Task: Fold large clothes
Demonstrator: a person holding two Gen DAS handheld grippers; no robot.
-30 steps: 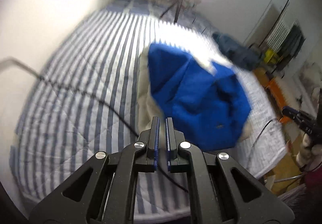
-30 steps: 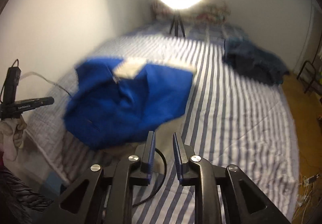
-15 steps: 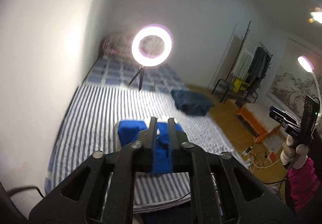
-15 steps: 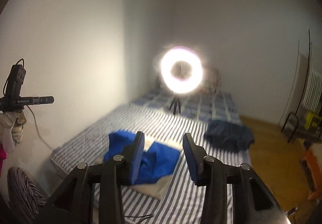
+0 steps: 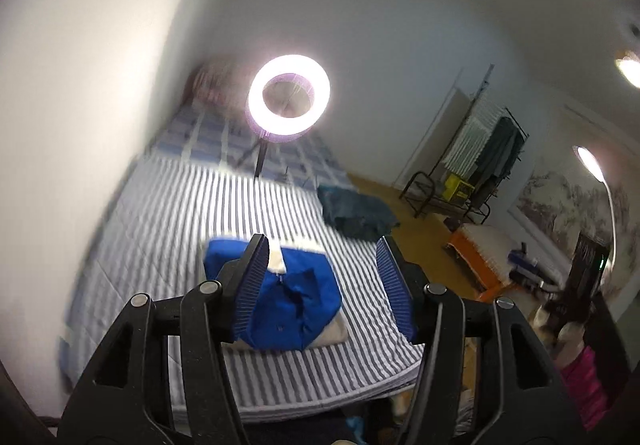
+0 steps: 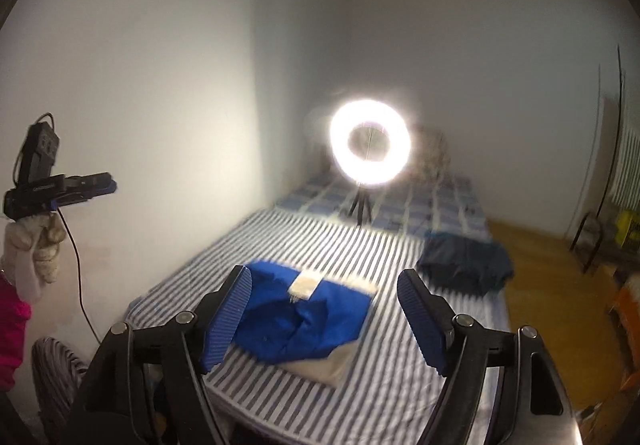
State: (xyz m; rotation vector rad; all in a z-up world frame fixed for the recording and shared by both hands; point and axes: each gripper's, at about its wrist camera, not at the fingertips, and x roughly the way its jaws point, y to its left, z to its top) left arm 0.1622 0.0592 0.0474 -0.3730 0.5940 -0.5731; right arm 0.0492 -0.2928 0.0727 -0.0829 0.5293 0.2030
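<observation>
A blue garment with cream lining (image 5: 296, 301) lies folded in a bundle near the foot of the striped bed (image 5: 176, 229). It also shows in the right wrist view (image 6: 308, 317). My left gripper (image 5: 324, 277) is open and empty, held well above and back from the bed. My right gripper (image 6: 324, 309) is open and empty too, also raised away from the bed. The left gripper shows at the left edge of the right wrist view (image 6: 80, 183), held in a gloved hand.
A lit ring light on a tripod (image 5: 289, 99) stands on the bed's far half. A dark blue folded garment (image 5: 356, 211) lies at the bed's right edge. A clothes rack (image 5: 480, 161), an orange bench (image 5: 480, 261) and a floor lamp (image 5: 596, 181) stand to the right.
Both grippers pulled up and back from the bed and opened wide. The blue garment stays on the bed, now seen small and from afar.
</observation>
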